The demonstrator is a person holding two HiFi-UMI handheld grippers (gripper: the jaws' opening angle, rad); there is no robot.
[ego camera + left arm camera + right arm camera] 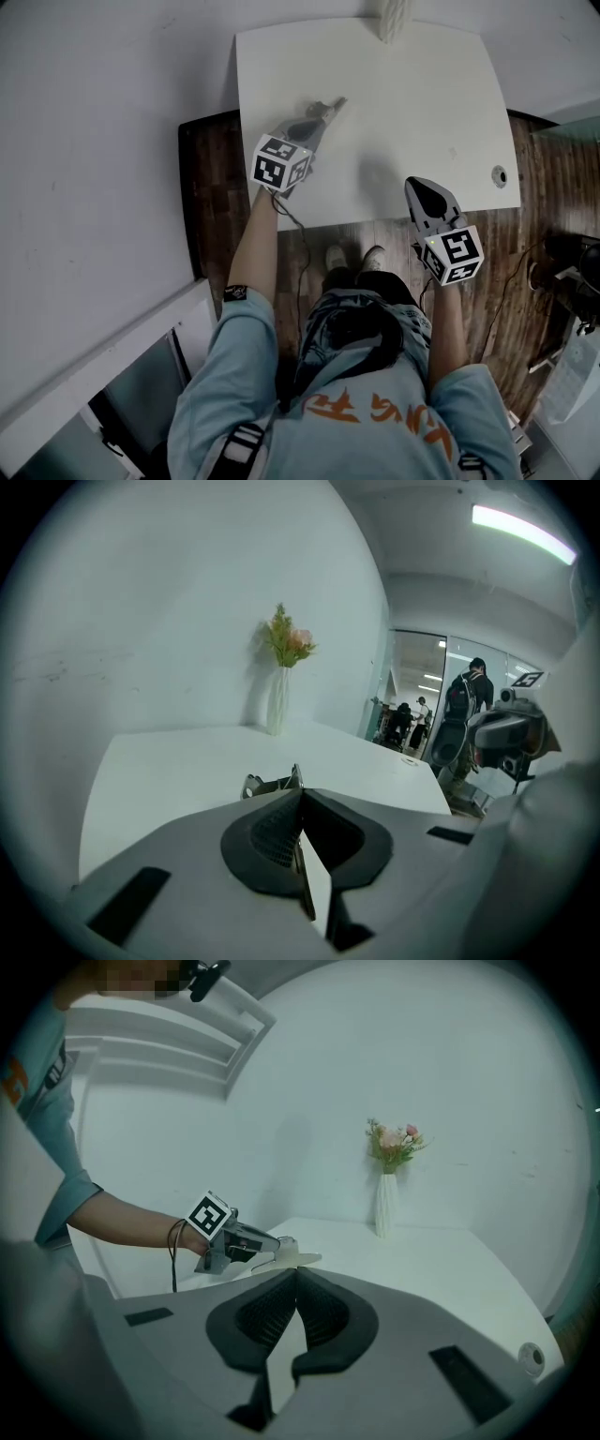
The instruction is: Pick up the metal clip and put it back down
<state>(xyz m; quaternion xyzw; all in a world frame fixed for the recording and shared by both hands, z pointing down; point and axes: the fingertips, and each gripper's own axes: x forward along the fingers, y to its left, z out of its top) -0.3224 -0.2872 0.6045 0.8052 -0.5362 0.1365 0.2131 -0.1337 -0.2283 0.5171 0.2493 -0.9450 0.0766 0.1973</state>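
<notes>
While the left gripper (328,109) pinches the metal clip (270,783) between its closed jaws over the white table (403,131), left of centre in the upper head view, the right gripper (419,185) hangs right of centre at the table's lower edge, jaws pressed together on nothing.

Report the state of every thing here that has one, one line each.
left gripper: shut on the metal clip
metal clip: clamped between the left gripper's jaws, over the table
right gripper: shut, empty
vase: upright, holding flowers, at the table's far edge
</notes>
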